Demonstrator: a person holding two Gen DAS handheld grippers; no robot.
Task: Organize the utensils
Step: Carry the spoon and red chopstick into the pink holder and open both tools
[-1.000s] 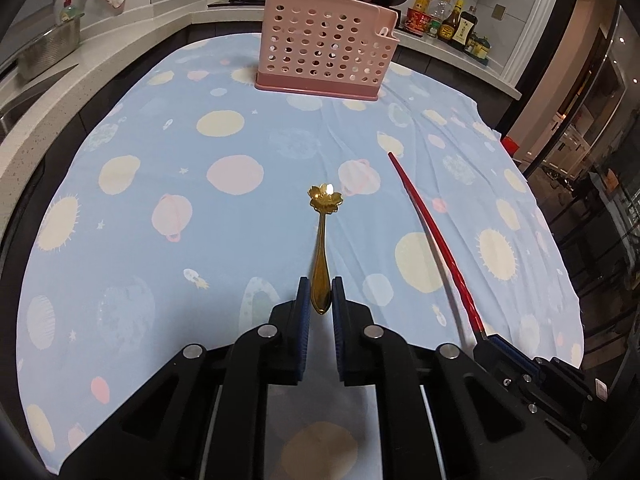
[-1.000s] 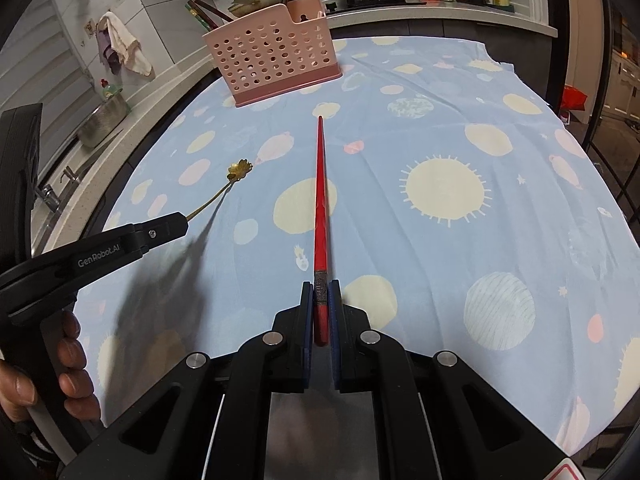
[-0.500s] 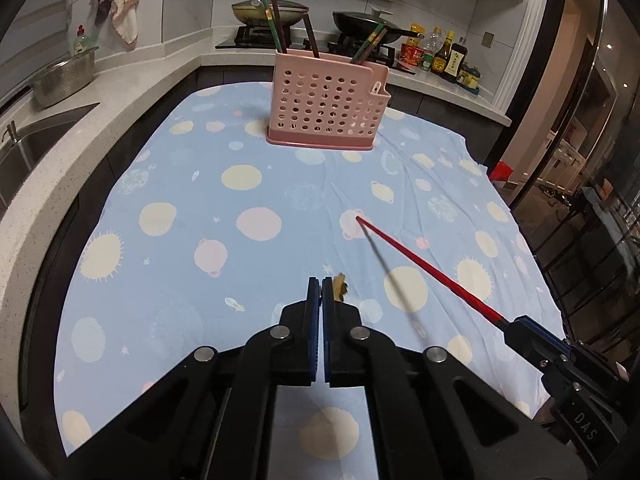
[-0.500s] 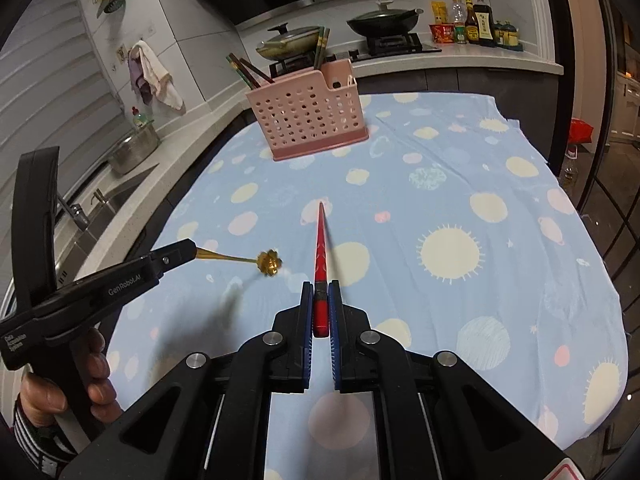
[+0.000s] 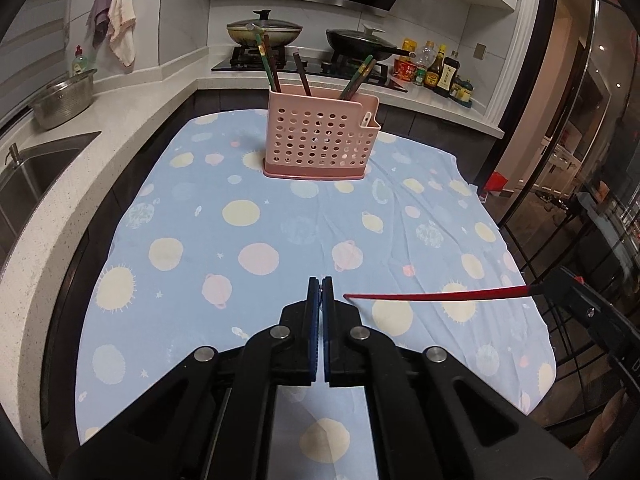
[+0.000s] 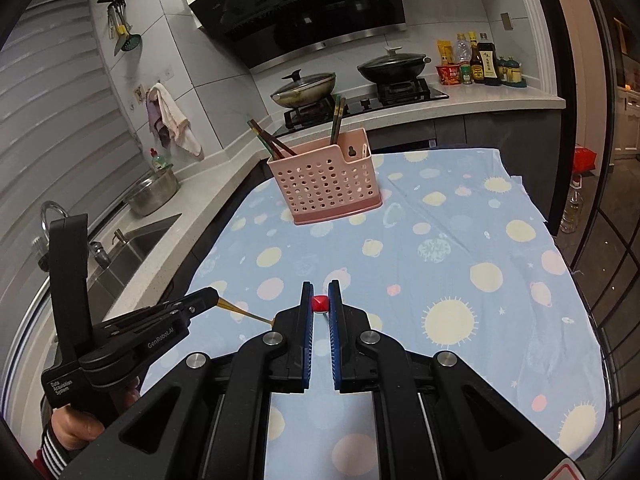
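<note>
I have both tools loaded and lifted off the table. My left gripper [image 5: 321, 292] is pinched almost fully together on the gold spoon [image 6: 240, 311]; from its own camera the spoon is hidden between the pads, but the right wrist view shows a thin gold handle running out of its tips, with the bowl end hidden behind my right gripper [image 6: 319, 300]. That one is closed on a red chopstick [image 5: 436, 295], the red butt end showing square between the blue pads, the jaws a narrow gap apart to fit it. From the left camera the chopstick runs sideways across the space-print tablecloth [image 5: 260, 216], its tip close to the left fingers.

The pink perforated utensil holder [image 5: 320, 136] stands at the far end of the cloth, well apart from both grippers, and already has several dark and green chopsticks [image 5: 268, 64] leaning out of it (so part of the sorting looks done). I see nothing else loose on the cloth, so I judge these two pieces are the last. What's left: carry each forward over the holder, tip them upright, and drop them into a compartment.
</note>
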